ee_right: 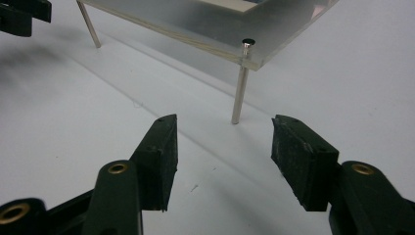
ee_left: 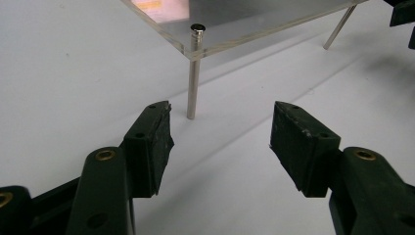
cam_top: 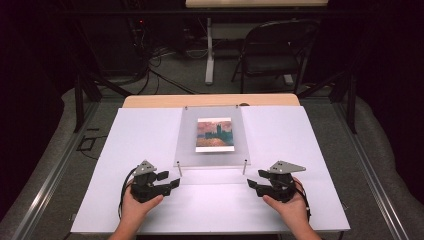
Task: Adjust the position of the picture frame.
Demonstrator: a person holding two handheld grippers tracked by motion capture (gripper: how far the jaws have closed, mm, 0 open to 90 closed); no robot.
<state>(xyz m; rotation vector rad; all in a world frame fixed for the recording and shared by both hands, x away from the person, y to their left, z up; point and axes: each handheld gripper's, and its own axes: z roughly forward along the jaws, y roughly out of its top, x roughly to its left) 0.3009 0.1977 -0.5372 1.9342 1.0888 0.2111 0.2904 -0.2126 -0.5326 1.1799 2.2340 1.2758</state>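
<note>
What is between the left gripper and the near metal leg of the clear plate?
Nothing: the left gripper view shows bare white board between the open left gripper and the leg.

Clear acrylic panel [cam_top: 212, 150]: rectangular, flat, level, raised off white counter on thin metal posts at corners. Sits at centre of counter, toward 12 o'clock half. Picture [cam_top: 214, 135] at panel middle: small, upright rectangle, orange-red sky, dark towers, white strip along bottom edge. Near-left post [ee_left: 194, 73]: slim, silver, vertical, cap standing proud of panel top, foot on counter at 7 o'clock corner. Near-right post [ee_right: 240, 83]: same build, at 5 o'clock corner. Panel edges clear, thick, faintly yellow in right gripper view.
</note>
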